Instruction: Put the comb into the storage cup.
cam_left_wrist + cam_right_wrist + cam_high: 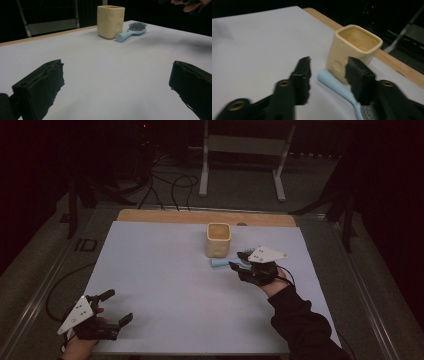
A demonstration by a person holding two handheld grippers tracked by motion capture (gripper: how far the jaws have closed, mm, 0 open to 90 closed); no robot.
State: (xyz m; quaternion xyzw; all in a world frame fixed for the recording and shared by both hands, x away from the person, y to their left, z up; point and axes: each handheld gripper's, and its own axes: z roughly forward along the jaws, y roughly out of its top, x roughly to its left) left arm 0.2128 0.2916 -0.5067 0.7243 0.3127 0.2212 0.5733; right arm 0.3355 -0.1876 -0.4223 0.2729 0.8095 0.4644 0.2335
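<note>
Brush (218,263) head being hidden under right gripper (242,261) in high view; handle end alone being shown. In right gripper view, bristles being cut off by bottom edge, near jaw being blurred. Left gripper (117,82) jaws being cropped by frame edges.

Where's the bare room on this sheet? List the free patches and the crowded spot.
Free: the middle and left of the white sheet, from the left tongs at the near corner up to the wooden strip. The far left corner is bare too. Crowded: right of centre, where the yellow cup, the blue hairbrush beside it and the right tongs over the handle bunch together.
</note>
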